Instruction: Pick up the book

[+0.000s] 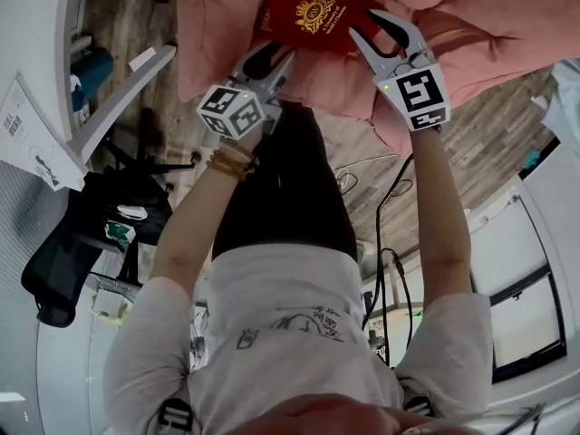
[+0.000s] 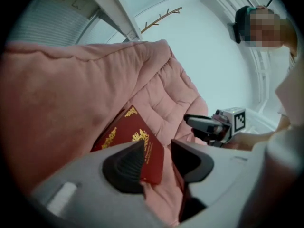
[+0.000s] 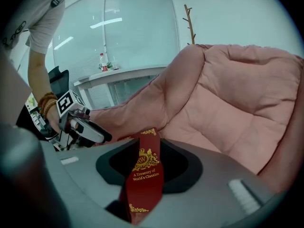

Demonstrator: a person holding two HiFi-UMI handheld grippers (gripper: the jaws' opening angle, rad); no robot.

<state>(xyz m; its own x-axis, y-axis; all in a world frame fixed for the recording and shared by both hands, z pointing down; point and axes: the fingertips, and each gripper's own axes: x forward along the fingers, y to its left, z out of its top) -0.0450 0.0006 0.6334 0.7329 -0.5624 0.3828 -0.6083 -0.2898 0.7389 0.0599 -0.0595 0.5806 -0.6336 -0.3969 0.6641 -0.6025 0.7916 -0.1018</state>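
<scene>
A dark red book [image 1: 313, 12] with gold print lies on a big pink cushion [image 1: 507, 25]. My left gripper [image 1: 275, 62] is at the book's near left edge. In the left gripper view its jaws [image 2: 159, 160] stand apart around a corner of the book [image 2: 128, 132], with cushion showing in the gap. My right gripper [image 1: 362, 23] straddles the book's right corner. In the right gripper view the book [image 3: 145, 175] runs between the jaws of the right gripper [image 3: 147, 160], with dark pad showing on either side. Each gripper view shows the other gripper: the right gripper [image 2: 209, 127] and the left gripper [image 3: 85, 129].
The person stands over a wood floor [image 1: 489, 143] with cables [image 1: 381, 234] trailing across it. A black chair [image 1: 72, 243] and a white shelf [image 1: 118, 98] are at the left, and white cabinets [image 1: 535, 288] at the right. Behind the cushion [image 3: 228, 99] are a large window [image 3: 133, 37] and a branch stand [image 3: 189, 18].
</scene>
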